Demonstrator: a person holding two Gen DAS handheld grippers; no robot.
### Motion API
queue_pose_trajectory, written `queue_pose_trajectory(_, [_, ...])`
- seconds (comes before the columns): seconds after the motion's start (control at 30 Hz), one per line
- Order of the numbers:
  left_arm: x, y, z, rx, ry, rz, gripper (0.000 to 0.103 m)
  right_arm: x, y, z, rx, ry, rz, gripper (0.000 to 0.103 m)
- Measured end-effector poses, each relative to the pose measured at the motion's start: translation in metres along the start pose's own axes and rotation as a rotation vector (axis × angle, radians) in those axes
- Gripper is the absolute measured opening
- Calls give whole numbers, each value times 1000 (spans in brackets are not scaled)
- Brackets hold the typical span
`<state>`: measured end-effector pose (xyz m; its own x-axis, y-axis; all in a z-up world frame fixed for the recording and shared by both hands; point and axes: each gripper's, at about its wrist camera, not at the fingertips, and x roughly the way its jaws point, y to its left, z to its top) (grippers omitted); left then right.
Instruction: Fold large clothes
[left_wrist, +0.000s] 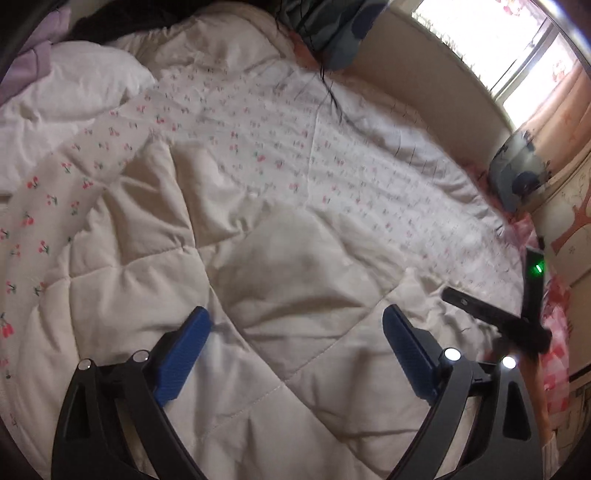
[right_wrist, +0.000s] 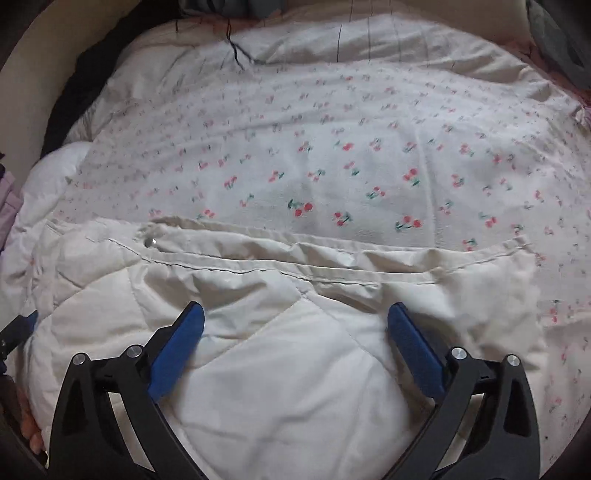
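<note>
The left gripper (left_wrist: 295, 325) is hanging over the cream quilted garment (left_wrist: 258, 266), its blue fingers (left_wrist: 183, 354) standing wide apart — nothing is sitting between them, and whether the tips are brushing the fabric cannot be told. The right gripper (right_wrist: 295, 319) is likewise spreading its fingers (right_wrist: 415, 350) to their fullest, gripping nothing, with the garment (right_wrist: 280, 369) lying puffed beneath the gap. The garment is lying spread on a cherry-print sheet (right_wrist: 351, 177) covering the bed — its stitched edge (right_wrist: 295, 275) is running across just ahead of the right gripper.
</note>
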<state>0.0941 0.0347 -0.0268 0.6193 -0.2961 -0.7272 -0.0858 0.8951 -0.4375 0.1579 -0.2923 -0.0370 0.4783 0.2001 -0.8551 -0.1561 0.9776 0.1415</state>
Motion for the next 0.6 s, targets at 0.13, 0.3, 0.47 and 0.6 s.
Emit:
queue_pose_trajectory(0.13, [-39, 3, 5, 28, -147, 14, 91, -52, -32, -33, 33, -148, -119, 96])
queue_pose_trajectory(0.3, [7, 50, 2, -90, -6, 53, 96, -1, -124, -80, 293, -92, 48, 97])
queue_pose_trajectory(0.47, [-22, 38, 3, -71, -91, 31, 96, -66, -85, -51, 146, -200, -85, 96])
queue_pose_trajectory(0.6, [-44, 27, 5, -45, -156, 38, 96, -83, 19, -5, -92, -256, 14, 96])
